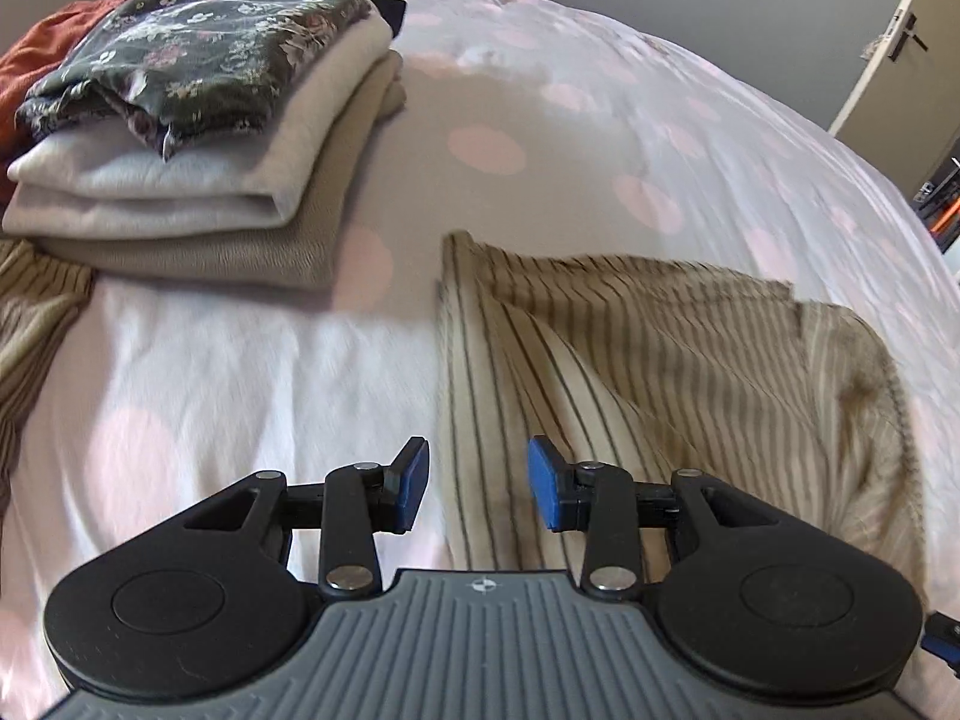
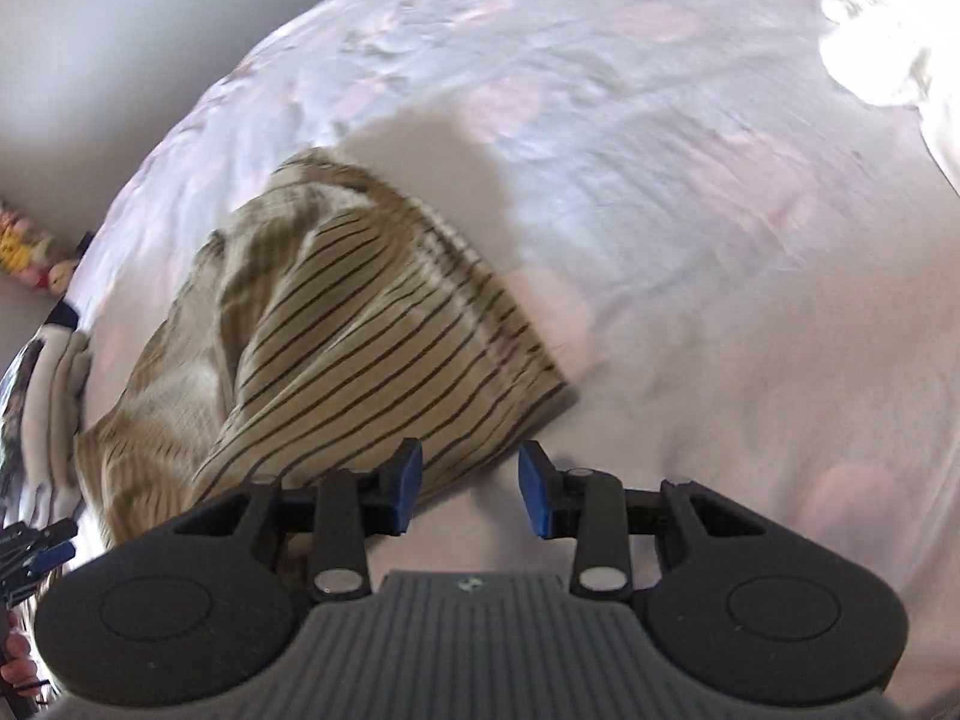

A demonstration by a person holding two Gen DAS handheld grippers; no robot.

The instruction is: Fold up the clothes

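Note:
A beige garment with thin dark stripes (image 1: 660,348) lies partly folded and rumpled on the bed. My left gripper (image 1: 480,489) hovers over the garment's near left edge, open, with nothing pinched between its blue pads (image 1: 414,483). In the right wrist view the same striped garment (image 2: 360,348) spreads up and to the left. My right gripper (image 2: 471,489) hangs over its near corner, open and holding nothing. The left gripper's tip (image 2: 42,546) shows at that view's left edge.
A stack of folded clothes (image 1: 180,192) with a dark floral piece (image 1: 198,42) on top sits at the far left, beside an orange garment (image 1: 36,60). More striped cloth (image 1: 36,312) lies at the left edge. The pink-dotted white bedcover (image 1: 210,372) spreads all around. A door (image 1: 888,48) stands far right.

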